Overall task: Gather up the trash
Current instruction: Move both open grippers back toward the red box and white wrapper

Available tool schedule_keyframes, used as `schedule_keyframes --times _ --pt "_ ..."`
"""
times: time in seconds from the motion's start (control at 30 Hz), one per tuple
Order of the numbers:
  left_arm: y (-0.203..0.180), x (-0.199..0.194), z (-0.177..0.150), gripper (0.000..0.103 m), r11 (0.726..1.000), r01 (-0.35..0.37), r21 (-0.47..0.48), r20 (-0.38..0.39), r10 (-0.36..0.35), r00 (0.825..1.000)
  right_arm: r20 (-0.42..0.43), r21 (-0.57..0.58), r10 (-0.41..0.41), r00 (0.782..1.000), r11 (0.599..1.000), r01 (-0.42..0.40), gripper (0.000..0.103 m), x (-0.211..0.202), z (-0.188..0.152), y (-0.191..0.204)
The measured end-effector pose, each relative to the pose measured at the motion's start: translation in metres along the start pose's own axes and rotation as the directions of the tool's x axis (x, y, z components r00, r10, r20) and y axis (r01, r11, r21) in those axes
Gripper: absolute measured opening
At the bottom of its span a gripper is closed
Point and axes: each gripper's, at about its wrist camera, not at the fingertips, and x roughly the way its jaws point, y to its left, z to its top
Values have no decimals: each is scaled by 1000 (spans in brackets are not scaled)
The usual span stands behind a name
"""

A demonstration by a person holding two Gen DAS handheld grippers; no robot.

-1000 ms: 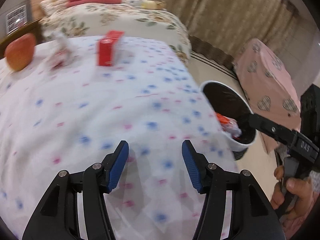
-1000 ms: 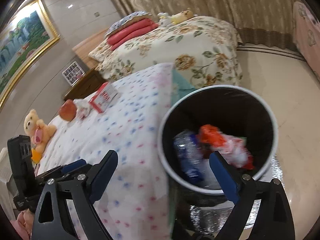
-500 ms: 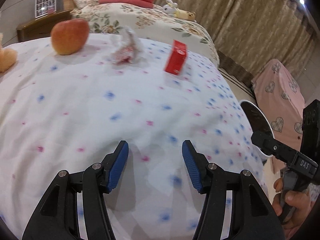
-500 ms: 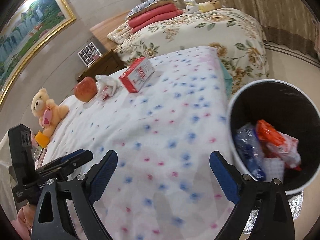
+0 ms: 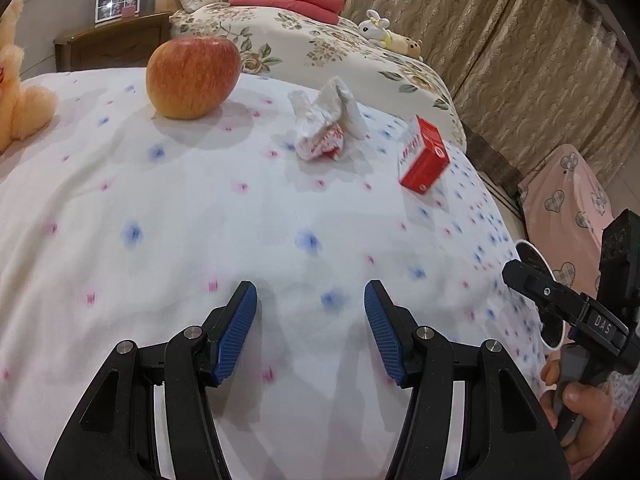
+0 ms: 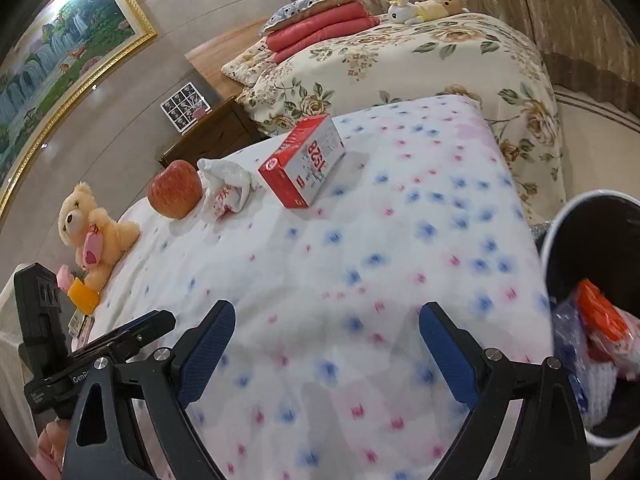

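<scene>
My left gripper hangs wide open over the flowered bedspread, gripping nothing; right gripper is spread wide too. Far ahead, the crumpled wrapper sits between the apple and the red box, whose long axis runs near-to-far. Bin on the right.

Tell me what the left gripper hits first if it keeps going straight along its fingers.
Probably the dotted bedspread itself; the open left gripper looks angled down toward it. If it skims above the fabric, the crumpled white wrapper is nearest its line, with the apple left of it. Depth is uncertain.
</scene>
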Motion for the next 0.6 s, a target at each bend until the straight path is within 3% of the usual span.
schedule_keyframes --times 0.6 --pt "-4 65 89 57 999 47 17 25 -48 999 22 31 1 1000 1000 -2 95 18 13 -3"
